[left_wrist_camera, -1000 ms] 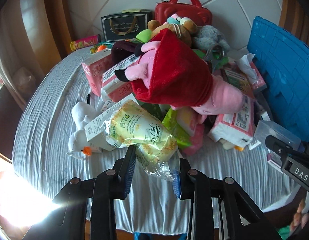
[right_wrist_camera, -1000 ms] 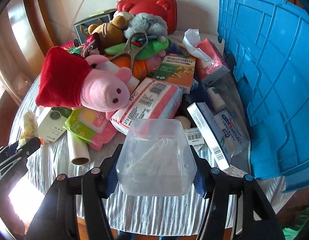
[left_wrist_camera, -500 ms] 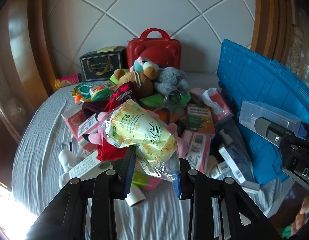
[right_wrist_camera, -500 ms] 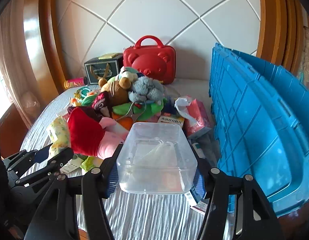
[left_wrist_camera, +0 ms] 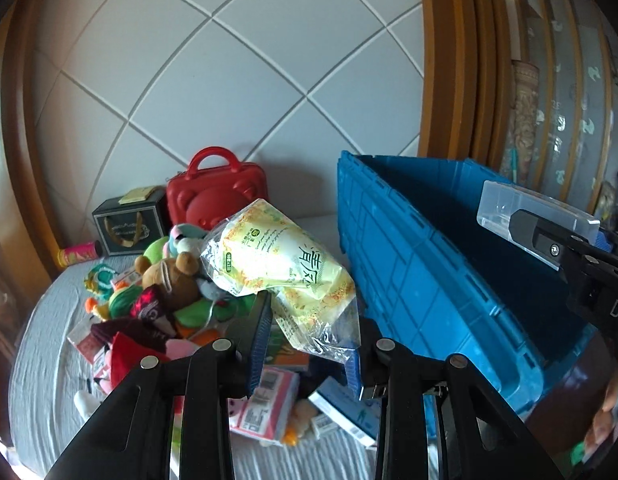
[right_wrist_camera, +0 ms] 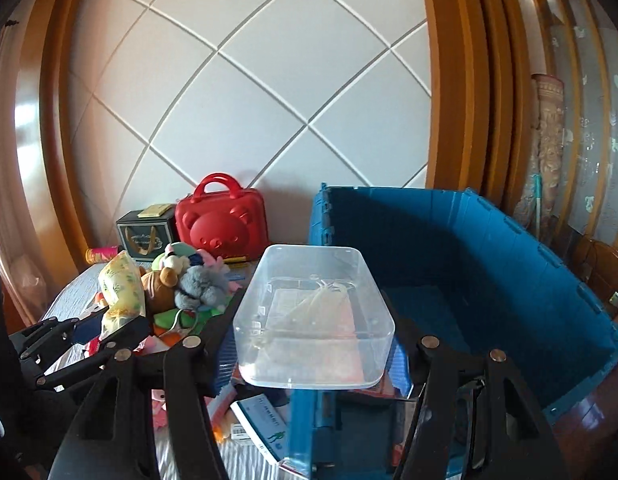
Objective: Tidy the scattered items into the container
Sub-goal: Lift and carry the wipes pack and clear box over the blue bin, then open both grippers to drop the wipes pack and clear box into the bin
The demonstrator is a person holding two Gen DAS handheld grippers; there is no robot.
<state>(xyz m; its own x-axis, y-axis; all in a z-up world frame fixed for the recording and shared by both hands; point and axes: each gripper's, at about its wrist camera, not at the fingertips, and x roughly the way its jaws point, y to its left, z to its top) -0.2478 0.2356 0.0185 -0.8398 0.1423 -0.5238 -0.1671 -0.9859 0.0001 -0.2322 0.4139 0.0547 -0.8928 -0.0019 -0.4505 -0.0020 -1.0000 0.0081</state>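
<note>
My left gripper (left_wrist_camera: pixel 309 344) is shut on a yellow-green plastic packet (left_wrist_camera: pixel 277 260), held in the air above the pile and just left of the blue crate (left_wrist_camera: pixel 429 280). My right gripper (right_wrist_camera: pixel 313 344) is shut on a clear plastic box (right_wrist_camera: pixel 313 316), raised level over the crate's near-left corner; the crate (right_wrist_camera: pixel 489 280) stands open with a dark bare floor. In the left wrist view the clear box (left_wrist_camera: pixel 529 212) and the right gripper show at the right, over the crate. The packet (right_wrist_camera: pixel 123 288) and the left gripper show at the left of the right wrist view.
A heap of plush toys (left_wrist_camera: pixel 169 280), tissue packs and small boxes (left_wrist_camera: pixel 341 404) covers the grey cloth of the table (left_wrist_camera: pixel 41 380). A red bear-faced case (right_wrist_camera: pixel 221 224) and a dark gift box (right_wrist_camera: pixel 147 232) stand against the tiled wall. Wooden frames flank the wall.
Both grippers have risen and swung right with their loads, from low over the pile to above the crate's rim. The crate's inside has come into view.
</note>
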